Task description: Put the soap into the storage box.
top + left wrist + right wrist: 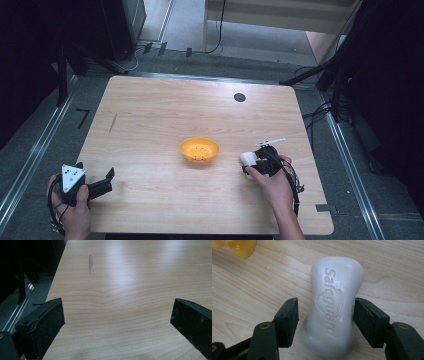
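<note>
A white bar of soap (247, 158) embossed "Safeguard" lies flat on the wooden table (160, 110), right of a yellow bowl (199, 149). In the right gripper view the soap (334, 307) sits between the jaws of my right gripper (326, 307). The right jaw touches its side and a thin gap shows at the left jaw. The bowl's rim (239, 247) peeks in at the top left. My right gripper (252, 162) rests low at the soap. My left gripper (107, 177) is open near the table's front left corner, with bare wood between its jaws (117, 312).
A dark round spot (239, 97) marks the far side of the table. A grey smear (90, 263) lies on the wood ahead of the left gripper. Metal floor rails and dark stands flank the table on both sides.
</note>
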Demonstrator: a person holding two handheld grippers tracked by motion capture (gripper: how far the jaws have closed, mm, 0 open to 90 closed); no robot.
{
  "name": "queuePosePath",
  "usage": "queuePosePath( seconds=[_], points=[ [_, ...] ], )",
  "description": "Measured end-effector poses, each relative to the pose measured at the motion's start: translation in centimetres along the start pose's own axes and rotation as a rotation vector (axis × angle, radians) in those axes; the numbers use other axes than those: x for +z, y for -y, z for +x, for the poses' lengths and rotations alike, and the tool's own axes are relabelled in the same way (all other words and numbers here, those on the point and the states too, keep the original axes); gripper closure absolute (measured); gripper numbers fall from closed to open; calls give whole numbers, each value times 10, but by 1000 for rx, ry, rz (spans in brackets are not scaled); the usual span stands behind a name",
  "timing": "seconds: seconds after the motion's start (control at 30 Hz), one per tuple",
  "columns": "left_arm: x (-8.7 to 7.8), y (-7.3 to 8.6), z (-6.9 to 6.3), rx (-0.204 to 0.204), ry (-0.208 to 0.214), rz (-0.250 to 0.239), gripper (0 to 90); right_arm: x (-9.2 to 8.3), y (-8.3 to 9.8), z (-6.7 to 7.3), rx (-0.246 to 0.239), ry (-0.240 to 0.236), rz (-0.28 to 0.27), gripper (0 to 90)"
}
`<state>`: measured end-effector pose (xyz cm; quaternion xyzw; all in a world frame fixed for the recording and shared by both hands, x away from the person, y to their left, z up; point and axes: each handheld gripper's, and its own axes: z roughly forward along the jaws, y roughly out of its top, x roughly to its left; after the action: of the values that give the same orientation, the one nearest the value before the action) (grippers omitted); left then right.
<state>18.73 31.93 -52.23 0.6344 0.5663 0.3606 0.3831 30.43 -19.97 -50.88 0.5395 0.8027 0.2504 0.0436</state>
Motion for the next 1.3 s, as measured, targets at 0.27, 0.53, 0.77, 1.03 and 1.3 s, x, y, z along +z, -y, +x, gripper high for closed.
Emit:
queuePosePath(
  seconds=[0.27,0.53,0.77,1.03,1.3],
  points=[
    [0,0,0,-2,1,-2,0,10,-3,5,-38,74,10,377],
    [0,0,0,1,-1,-1,0,9,-1,6,-86,92,13,461],
    [0,0,0,2,3,2,0,9,-2,4,-105,85,22,467],
    [0,0,1,-3,-3,0,0,10,-1,4,-134,98,4,474],
    [0,0,0,0,-3,2,0,10,4,1,-149,77,-42,487]
  ],
)
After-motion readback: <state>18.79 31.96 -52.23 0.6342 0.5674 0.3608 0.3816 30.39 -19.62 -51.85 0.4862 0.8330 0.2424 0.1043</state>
